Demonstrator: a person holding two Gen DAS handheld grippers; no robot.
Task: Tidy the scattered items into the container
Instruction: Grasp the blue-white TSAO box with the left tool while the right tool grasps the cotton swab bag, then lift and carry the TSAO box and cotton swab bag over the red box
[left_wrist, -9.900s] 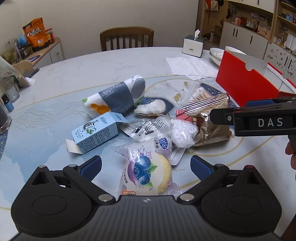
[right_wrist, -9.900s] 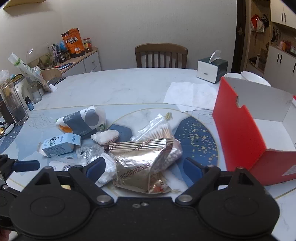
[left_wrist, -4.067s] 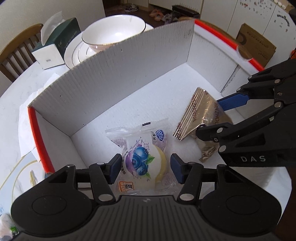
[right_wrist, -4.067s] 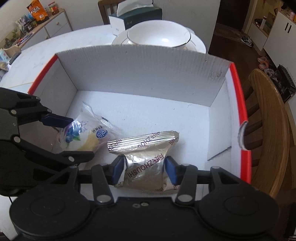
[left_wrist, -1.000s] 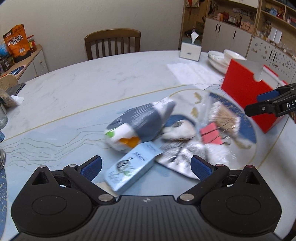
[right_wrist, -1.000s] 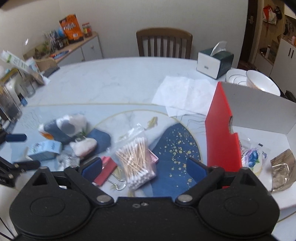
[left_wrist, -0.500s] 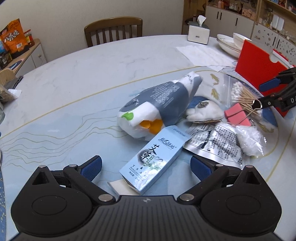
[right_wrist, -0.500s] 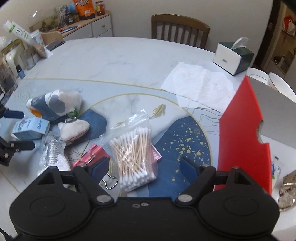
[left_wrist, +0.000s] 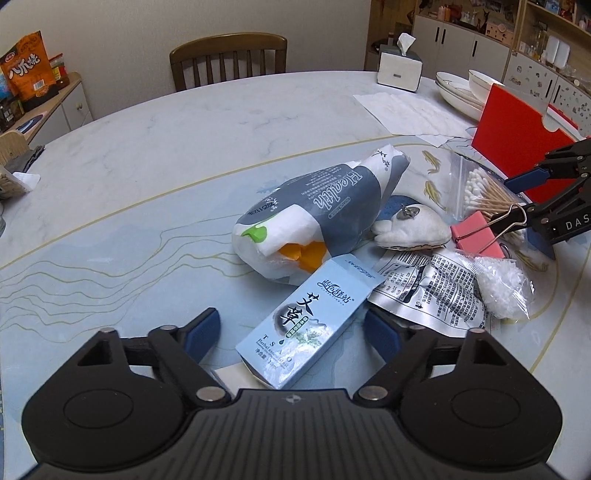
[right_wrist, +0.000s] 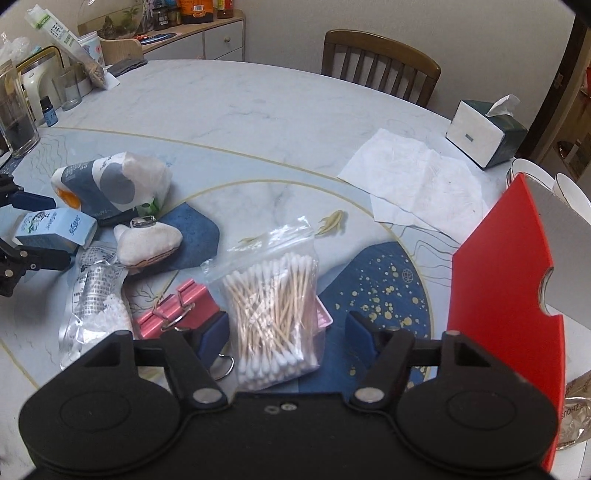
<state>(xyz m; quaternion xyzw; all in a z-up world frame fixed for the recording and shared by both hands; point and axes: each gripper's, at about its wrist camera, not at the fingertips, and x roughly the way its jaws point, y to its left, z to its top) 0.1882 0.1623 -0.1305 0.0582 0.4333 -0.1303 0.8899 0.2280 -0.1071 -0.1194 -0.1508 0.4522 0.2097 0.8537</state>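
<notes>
A light blue carton (left_wrist: 306, 325) lies on the table between the fingers of my left gripper (left_wrist: 291, 330). Its jaws are closing, with a gap still showing on both sides. My right gripper (right_wrist: 287, 332) straddles a clear bag of cotton swabs (right_wrist: 273, 306); its jaws are closing too, and the right pad stands off the bag. The red cardboard box (right_wrist: 498, 295) stands at the right, open side away, with a gold snack bag (right_wrist: 576, 417) inside. In the left wrist view the right gripper (left_wrist: 524, 214) hangs at the right edge over the swabs (left_wrist: 480, 192).
Still in the pile are a grey and white pack (left_wrist: 321, 206), a white plush pouch (left_wrist: 410, 225), a pink binder clip (left_wrist: 480, 236), a silver sachet (left_wrist: 432, 288) and a bag of white pellets (left_wrist: 502, 284). Paper napkins (right_wrist: 417, 181), a tissue box (right_wrist: 484, 133) and glassware (right_wrist: 14, 107) stand further off.
Both grippers have come down closer to the pile. The left jaws have narrowed around the blue carton, and the right jaws around the swab bag.
</notes>
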